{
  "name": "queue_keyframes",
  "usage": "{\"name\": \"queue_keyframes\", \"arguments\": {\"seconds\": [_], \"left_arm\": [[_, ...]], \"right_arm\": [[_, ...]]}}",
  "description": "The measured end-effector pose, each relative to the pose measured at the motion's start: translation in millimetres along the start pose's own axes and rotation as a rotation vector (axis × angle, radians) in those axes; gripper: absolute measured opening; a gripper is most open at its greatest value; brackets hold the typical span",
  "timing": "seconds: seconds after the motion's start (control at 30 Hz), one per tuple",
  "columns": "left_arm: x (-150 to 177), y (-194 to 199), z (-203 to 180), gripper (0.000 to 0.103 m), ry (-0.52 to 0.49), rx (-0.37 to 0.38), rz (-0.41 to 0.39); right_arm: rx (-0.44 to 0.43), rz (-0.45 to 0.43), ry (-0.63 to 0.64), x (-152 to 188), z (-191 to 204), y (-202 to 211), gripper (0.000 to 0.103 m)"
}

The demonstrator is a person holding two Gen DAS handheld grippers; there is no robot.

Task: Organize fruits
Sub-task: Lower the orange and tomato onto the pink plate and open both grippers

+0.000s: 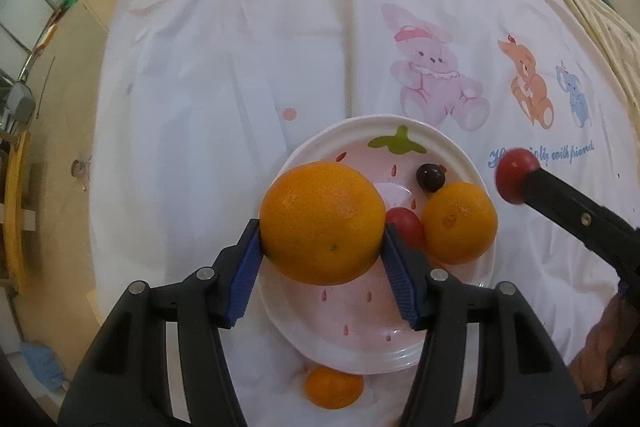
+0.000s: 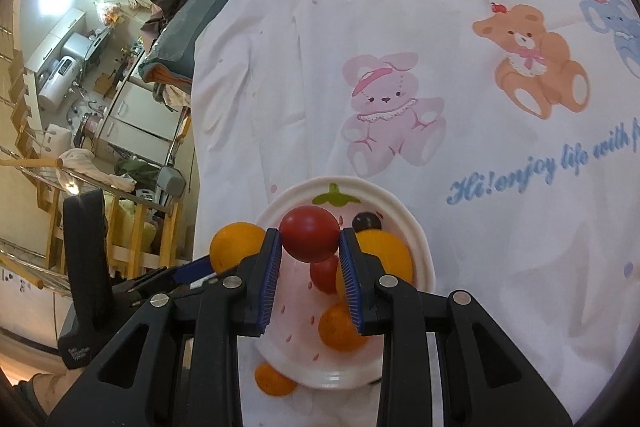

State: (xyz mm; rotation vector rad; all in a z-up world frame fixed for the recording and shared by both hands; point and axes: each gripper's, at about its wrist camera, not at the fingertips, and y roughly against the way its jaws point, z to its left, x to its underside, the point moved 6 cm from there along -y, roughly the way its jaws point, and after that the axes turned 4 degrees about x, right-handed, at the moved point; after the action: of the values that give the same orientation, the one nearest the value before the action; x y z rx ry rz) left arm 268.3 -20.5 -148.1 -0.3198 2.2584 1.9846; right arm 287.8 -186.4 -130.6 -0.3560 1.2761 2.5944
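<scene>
My left gripper [image 1: 322, 251] is shut on a large orange [image 1: 322, 223] and holds it over the left part of a white strawberry-print plate [image 1: 472, 167]. On the plate lie a smaller orange [image 1: 460, 221], a red tomato [image 1: 406, 225] and a dark grape [image 1: 431, 177]. My right gripper [image 2: 310, 251] is shut on a red tomato [image 2: 310, 233], above the plate [image 2: 420, 243]; it shows in the left wrist view [image 1: 516, 179] just right of the plate. A small orange [image 1: 334, 387] lies on the cloth by the plate's near rim.
A white cloth printed with a pink bunny [image 1: 436, 75] and a bear [image 1: 528, 79] covers the surface. Its left edge [image 1: 100, 147] drops to the floor. Kitchen furniture and clothes stand beyond the edge [image 2: 100, 87].
</scene>
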Motion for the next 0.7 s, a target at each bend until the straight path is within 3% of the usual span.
{"name": "queue_keyframes", "arguments": {"seconds": [0.33, 0.7], "left_arm": [[-4, -18, -7, 0.055, -0.021, 0.034, 0.004], [-3, -26, -5, 0.056, -0.009, 0.041, 0.010]], "right_arm": [[0.011, 0.037, 0.001, -13, -2, -28, 0.032], [-0.006, 0.045, -0.001, -11, 1, -29, 0.034]]}}
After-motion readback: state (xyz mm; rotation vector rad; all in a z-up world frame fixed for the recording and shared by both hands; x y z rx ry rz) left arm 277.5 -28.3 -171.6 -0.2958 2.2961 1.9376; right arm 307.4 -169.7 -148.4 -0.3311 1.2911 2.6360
